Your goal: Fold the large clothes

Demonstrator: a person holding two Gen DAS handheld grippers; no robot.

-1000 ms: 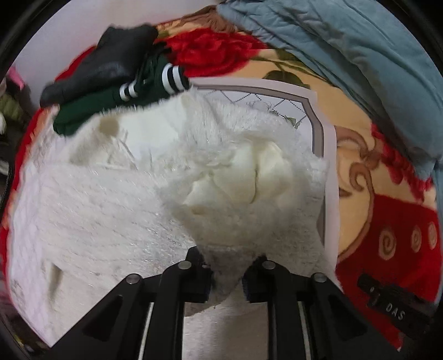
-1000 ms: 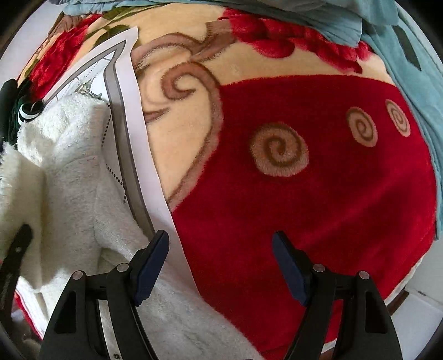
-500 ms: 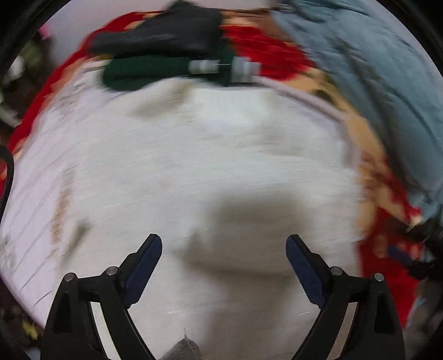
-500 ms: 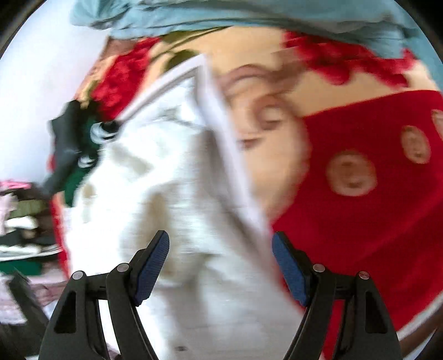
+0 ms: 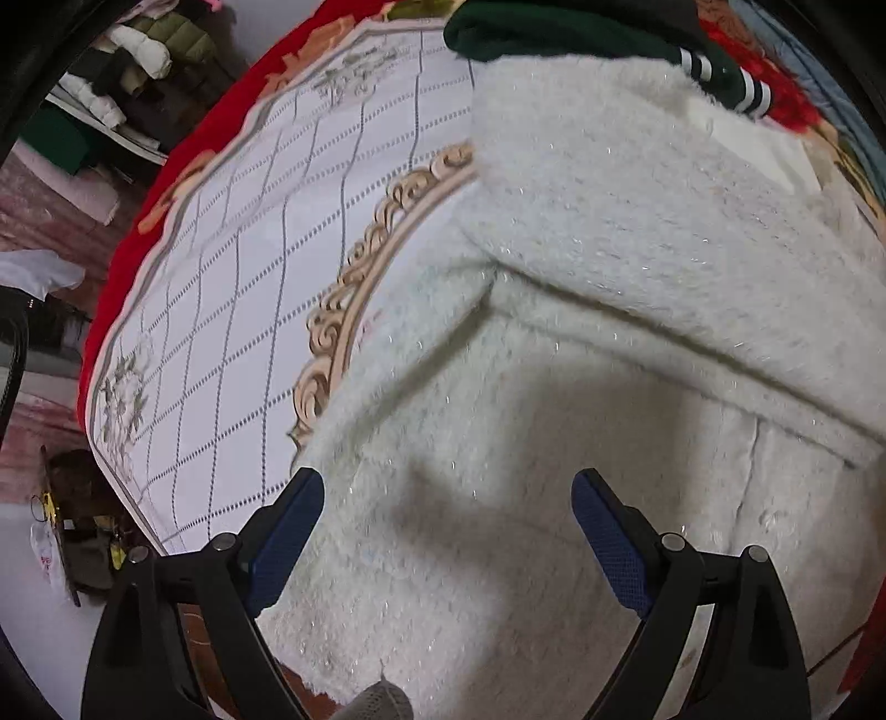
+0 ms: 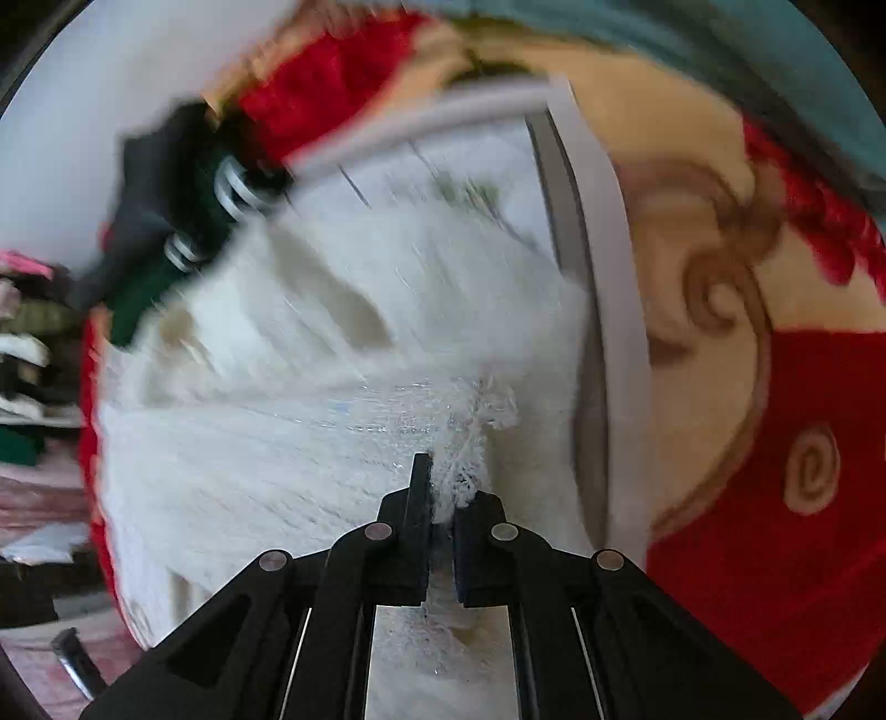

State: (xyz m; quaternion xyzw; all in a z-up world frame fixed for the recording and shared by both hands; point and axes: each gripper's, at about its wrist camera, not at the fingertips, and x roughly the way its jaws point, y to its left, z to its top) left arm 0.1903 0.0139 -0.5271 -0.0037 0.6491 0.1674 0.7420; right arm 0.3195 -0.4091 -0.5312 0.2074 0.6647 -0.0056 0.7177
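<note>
You are working over a bed spread with a red floral blanket [image 6: 786, 581], and a white quilted sheet [image 5: 232, 310] with a gold scroll border is lying on top of it. Off the bed at 9 o'clock in the left view, stacked clothes [image 5: 127, 72] are sitting on shelving, too small to sort out. A blue-grey quilt [image 6: 720, 50] is bunching along the bed's far edge at 1 o'clock in the right view.

The white fluffy garment [image 5: 581, 343] is lying on the sheet with one panel folded across itself, and a dark green garment with white stripes [image 5: 581, 33] is resting just beyond it at 12 o'clock.

Your left hand-held gripper [image 5: 448, 515] is hovering over the white fabric with its blue pads spread wide — a second ago it was pinching a bunched fold of that garment. Your right hand-held gripper [image 6: 440, 498] is doing the reverse: it was standing spread over the red blanket, and now its fingers are pressed together on a tuft at the garment's edge. The right view is motion-blurred.
</note>
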